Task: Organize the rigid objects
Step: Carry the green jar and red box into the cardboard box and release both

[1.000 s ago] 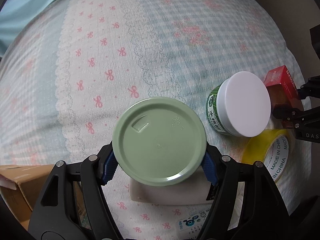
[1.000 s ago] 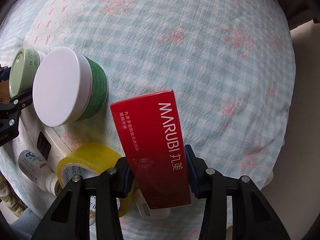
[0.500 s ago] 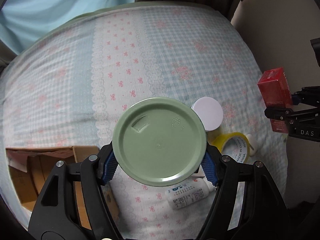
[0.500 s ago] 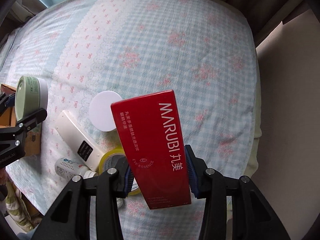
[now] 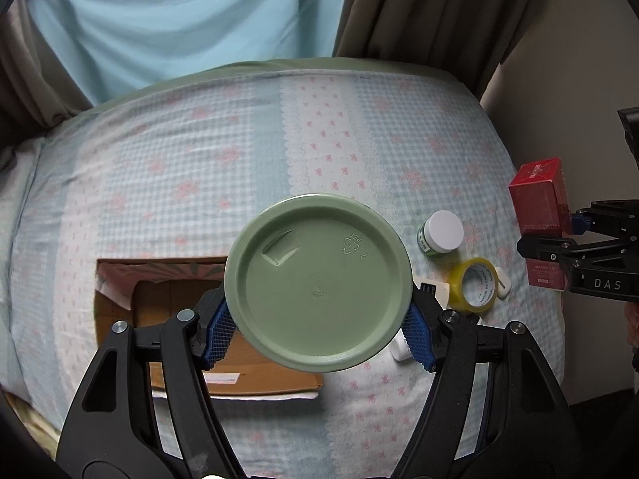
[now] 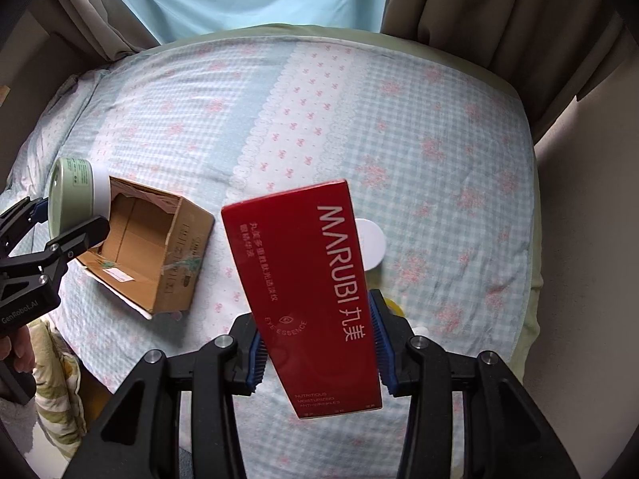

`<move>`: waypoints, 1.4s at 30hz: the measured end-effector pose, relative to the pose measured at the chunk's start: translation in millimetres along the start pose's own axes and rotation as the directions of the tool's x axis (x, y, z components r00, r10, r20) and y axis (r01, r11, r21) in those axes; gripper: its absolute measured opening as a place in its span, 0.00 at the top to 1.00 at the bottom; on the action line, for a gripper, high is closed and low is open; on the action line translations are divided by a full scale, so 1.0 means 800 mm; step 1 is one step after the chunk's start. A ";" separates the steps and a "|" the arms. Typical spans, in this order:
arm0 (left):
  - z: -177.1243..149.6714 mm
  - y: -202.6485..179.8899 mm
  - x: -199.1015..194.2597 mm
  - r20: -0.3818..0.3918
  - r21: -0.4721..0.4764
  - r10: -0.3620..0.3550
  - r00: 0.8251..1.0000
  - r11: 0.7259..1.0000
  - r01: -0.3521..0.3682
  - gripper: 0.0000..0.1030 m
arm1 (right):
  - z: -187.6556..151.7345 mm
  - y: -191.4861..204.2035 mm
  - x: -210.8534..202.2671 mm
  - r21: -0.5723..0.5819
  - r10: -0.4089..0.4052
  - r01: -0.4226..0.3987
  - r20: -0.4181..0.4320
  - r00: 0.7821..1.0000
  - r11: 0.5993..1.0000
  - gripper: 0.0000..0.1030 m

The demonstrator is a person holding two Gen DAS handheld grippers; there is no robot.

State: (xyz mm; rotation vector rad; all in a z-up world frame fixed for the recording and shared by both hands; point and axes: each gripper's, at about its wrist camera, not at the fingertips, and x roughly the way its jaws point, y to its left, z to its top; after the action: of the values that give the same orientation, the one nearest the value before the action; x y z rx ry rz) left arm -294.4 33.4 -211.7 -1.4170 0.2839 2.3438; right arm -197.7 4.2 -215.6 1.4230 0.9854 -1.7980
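My left gripper [image 5: 318, 329] is shut on a jar with a sage-green lid [image 5: 318, 281], held high above the bed; the jar also shows in the right wrist view [image 6: 76, 191]. My right gripper [image 6: 318, 345] is shut on a red MARUBI carton [image 6: 307, 287], also lifted; the carton shows at the right in the left wrist view [image 5: 540, 215]. An open cardboard box [image 6: 151, 247] lies on the bed at the left, below the left gripper [image 5: 159, 299].
On the checked bedspread [image 5: 199, 167] lie a white-lidded green jar [image 5: 441, 232], a yellow tape roll [image 5: 473, 284], a small white object [image 5: 504, 285] and a white remote partly hidden behind the green lid. Curtains hang behind the bed. The bed edge drops off at the right.
Both grippers have risen well above the bed with their objects still held. The bed items look smaller, and the cardboard box and curtains have come into view.
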 end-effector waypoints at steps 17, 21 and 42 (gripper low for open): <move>-0.025 0.247 0.010 -0.084 0.108 -0.044 0.996 0.993 0.053 0.35 | 0.069 0.241 0.023 0.178 0.078 -0.073 -0.021 0.997 0.981 0.60; -0.038 0.276 0.043 -0.126 0.161 -0.035 0.991 0.985 0.055 0.35 | 0.078 0.277 0.054 0.244 0.116 -0.097 -0.065 0.991 0.965 0.60; -0.102 0.268 0.236 -0.334 0.441 0.048 0.941 0.891 0.110 0.35 | 0.031 0.292 0.267 0.690 0.295 -0.029 -0.271 0.916 0.723 0.60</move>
State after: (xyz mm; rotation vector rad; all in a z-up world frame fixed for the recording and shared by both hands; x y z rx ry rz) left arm -398.6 -149.1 -421.9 -1.5473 0.8400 1.8243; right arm -60.0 -144.6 -460.2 2.2834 0.3102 -1.8749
